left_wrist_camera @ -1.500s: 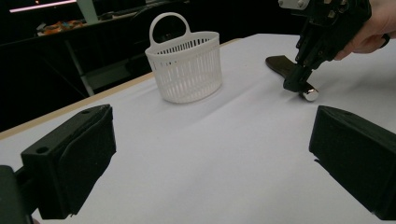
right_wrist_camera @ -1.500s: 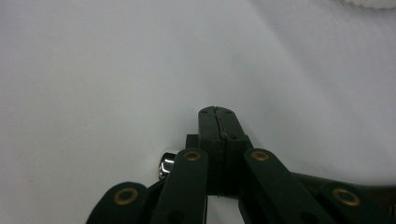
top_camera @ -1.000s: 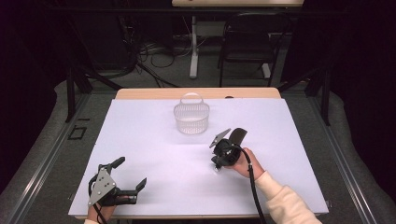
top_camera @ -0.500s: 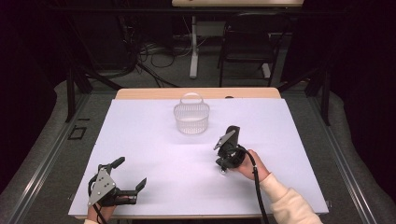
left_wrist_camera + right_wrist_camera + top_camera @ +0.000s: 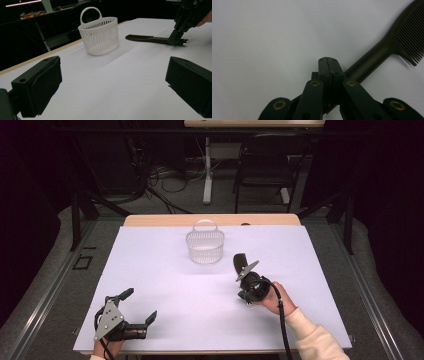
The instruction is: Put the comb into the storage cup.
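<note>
Right gripper view: looks down along the right gripper (image 5: 328, 61), jaws pressed together pad to pad with a thin seam between them. Rests with its tips on or just over the handle of a dark comb (image 5: 372, 60); cannot tell whether any of the handle is pinched. Lies flat on the white table (image 5: 262, 37), that comb, handle passing under the jaws and running up to the right, fine teeth at the top right corner.

Left gripper view: catches the same right gripper (image 5: 175, 41) far off at the top right, pointing steeply down onto the handle end of the comb (image 5: 150, 38). Lies level on the table (image 5: 140, 60) with its toothed end pointing toward a white basket (image 5: 100, 35) and stopping near it, not touching. Stands upright, that basket, slatted wall, loop handle raised.

High view: puts the right gripper (image 5: 245, 277) right of the table's middle, held in a hand (image 5: 272, 297) with a pale sleeve (image 5: 310, 340), cable (image 5: 282, 330) trailing back along the arm. Shows the comb (image 5: 240, 261) reaching forward from it toward the basket (image 5: 205, 247), which sits near the far edge of the table (image 5: 165, 270).

Sits well apart at the near left corner: the left gripper (image 5: 140, 305), jaws spread wide, nothing between them but bare tabletop.
</note>
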### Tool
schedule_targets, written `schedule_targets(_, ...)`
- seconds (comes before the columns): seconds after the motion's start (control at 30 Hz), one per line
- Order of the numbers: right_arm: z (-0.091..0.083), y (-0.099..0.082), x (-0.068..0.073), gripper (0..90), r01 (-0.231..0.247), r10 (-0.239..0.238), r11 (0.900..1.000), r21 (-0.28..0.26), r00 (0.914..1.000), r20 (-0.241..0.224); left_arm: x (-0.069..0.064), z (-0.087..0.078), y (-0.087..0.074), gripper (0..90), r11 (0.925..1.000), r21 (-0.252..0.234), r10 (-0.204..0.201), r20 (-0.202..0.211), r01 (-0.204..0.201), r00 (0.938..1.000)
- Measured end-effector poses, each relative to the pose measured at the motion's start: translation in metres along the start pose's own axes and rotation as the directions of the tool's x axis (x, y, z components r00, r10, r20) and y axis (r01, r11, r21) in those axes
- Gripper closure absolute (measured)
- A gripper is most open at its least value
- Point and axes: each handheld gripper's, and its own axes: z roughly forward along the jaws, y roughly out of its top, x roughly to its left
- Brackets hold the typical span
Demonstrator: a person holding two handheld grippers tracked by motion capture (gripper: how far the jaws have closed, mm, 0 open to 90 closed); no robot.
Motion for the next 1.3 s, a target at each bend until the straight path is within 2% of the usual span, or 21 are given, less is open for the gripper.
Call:
schedule_targets(0.33,-0.006,-0.009,-0.007,90.0,-0.009,0.008,0.9999,0.009,0.9998,0.015,0.0,0.0,0.0,0.6,1.0,0.0,-0.001,0.001,0.001,1.0)
schedule_targets(0.93,-0.013,-0.021,-0.023,90.0,-0.055,0.054,0.9981,0.026,0.997,0.055,0.0,0.0,0.0,0.6,1.0,0.0,-0.002,0.002,0.002,1.0)
schedule_targets(1.03,-0.015,-0.022,-0.025,90.0,-0.062,0.059,0.9971,0.045,0.9963,0.062,0.0,0.0,0.0,0.6,1.0,0.0,-0.002,0.002,0.002,1.0)
schedule_targets(1.07,-0.014,-0.023,-0.026,90.0,-0.065,0.063,0.9974,0.029,0.9958,0.065,0.0,0.0,0.0,0.6,1.0,0.0,-0.002,0.002,0.002,1.0)
schedule_targets(1.3,-0.015,-0.025,-0.031,90.0,-0.083,0.081,0.996,0.032,0.9937,0.077,0.0,0.0,0.0,0.6,1.0,-0.001,-0.003,0.003,0.003,1.0)
